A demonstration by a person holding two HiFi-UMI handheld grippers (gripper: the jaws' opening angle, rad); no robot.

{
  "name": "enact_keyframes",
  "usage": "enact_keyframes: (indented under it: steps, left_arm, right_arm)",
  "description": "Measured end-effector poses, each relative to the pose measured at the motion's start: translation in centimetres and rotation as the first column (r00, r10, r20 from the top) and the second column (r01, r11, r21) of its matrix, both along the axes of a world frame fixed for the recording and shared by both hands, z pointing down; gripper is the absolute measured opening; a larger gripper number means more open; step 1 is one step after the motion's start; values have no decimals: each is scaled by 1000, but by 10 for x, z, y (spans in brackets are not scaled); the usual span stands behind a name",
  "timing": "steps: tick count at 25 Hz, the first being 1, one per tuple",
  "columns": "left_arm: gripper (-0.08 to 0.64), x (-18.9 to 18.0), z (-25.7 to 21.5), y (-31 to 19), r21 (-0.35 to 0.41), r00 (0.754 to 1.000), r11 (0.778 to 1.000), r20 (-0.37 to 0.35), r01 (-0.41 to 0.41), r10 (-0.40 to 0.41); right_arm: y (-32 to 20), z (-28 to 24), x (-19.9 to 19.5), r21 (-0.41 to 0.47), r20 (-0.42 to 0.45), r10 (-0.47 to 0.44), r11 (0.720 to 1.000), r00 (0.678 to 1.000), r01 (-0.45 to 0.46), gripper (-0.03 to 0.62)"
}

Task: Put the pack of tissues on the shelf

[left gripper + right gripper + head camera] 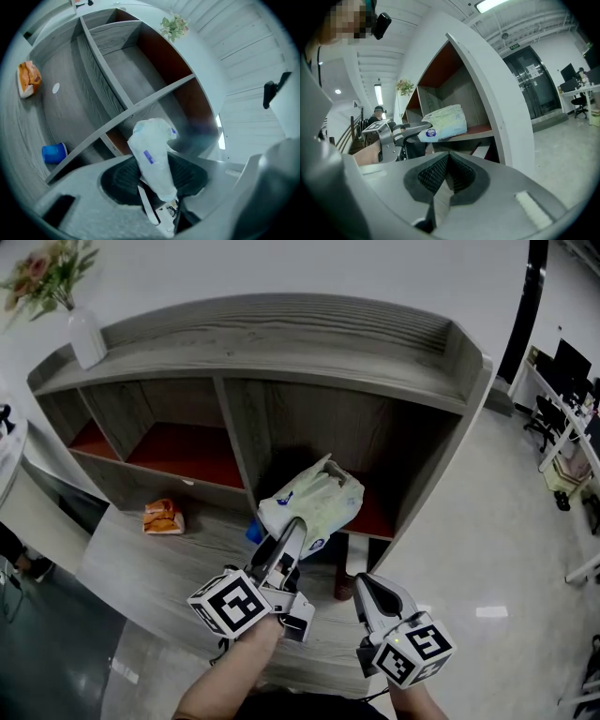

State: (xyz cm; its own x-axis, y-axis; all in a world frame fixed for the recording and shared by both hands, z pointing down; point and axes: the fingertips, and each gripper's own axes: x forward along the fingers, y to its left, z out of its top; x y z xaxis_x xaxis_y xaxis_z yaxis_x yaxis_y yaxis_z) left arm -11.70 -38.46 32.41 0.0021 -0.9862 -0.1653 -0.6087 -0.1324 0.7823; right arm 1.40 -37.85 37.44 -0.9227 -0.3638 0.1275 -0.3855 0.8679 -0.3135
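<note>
The pack of tissues point(317, 501), white and pale green plastic, lies with its far end on the red board point(377, 517) of the grey wooden shelf unit's point(281, 343) right compartment. My left gripper point(291, 532) is shut on its near end; in the left gripper view the pack point(152, 159) stands pinched between the dark pads point(123, 180). The right gripper view shows the pack point(445, 123) resting on the board point(480, 132) with the left gripper point(405, 132) around its end. My right gripper point(367, 589) hangs shut and empty below and to the right, pads point(459, 176) together.
An orange snack bag point(162, 517) lies on the lower ledge at left, and a blue cup point(253, 532) stands just left of my left gripper. A white vase with flowers point(82, 334) stands on the shelf top. Desks and chairs point(562, 409) stand far right.
</note>
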Motion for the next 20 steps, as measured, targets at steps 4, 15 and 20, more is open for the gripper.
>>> enact_keyframes:
  steps: [4,15,20]
  left_arm:
    - [164,1,9,-4,-62,999,998,30,29,-27]
    - [284,-9,20,-17,-138,987,979,86,150,-139]
    - [339,-8,22,-18,-162,979,968,108,191,-175]
  right_arm:
    - [-2,1,0,-7,9,-15,1000,1000,15,0]
    - [-12,4,11,-18,24,-20,1000,1000,20,0]
    - [-13,5,12,-20,31,-27,999,999,27,0]
